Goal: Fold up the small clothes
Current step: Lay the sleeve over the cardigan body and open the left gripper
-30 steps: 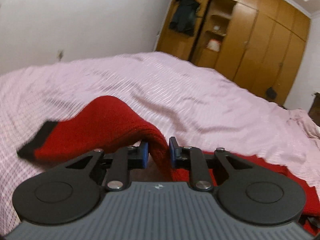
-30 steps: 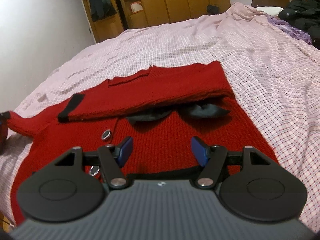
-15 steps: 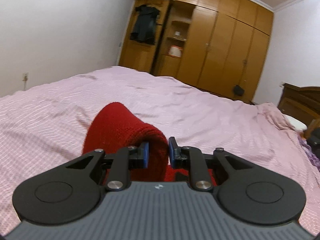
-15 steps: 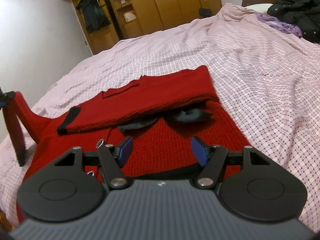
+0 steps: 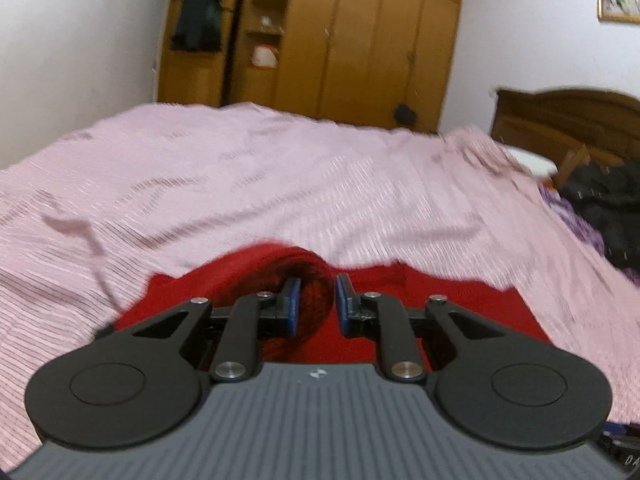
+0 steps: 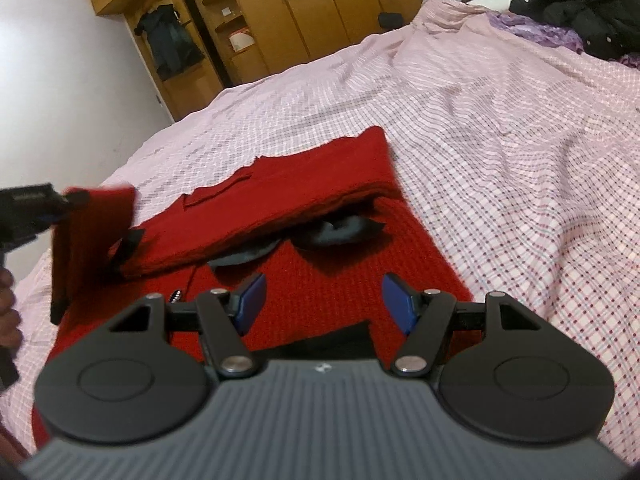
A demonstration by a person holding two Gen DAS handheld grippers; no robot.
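Red knitted cardigan (image 6: 332, 276) spread on a bed covered by a pink checked bedspread (image 6: 500, 152). The far sleeve lies folded across the chest, its black cuff at the left end; a grey collar shows beneath its lower edge.

Left gripper (image 5: 316, 300): jaws nearly together, clamped on a bunched fold of the cardigan's other sleeve (image 5: 310, 280), which fills the narrow gap between the blue pads. In the right wrist view this gripper (image 6: 60, 204) appears at the left edge, blurred, with the sleeve (image 6: 92, 236) lifted clear of the bed and hanging below it over the garment's left side. A hand (image 6: 8, 312) is partly visible beneath it at the frame's edge.

Right gripper (image 6: 320, 300): jaws apart, nothing between the pads; the cardigan's front panel lies below and just beyond them, untouched. A metal button (image 6: 176, 294) sits beside the left jaw.

Beyond both jaws: wooden wardrobe (image 5: 340, 40); dark clothes (image 6: 592, 4) heaped to the far right on the bed.
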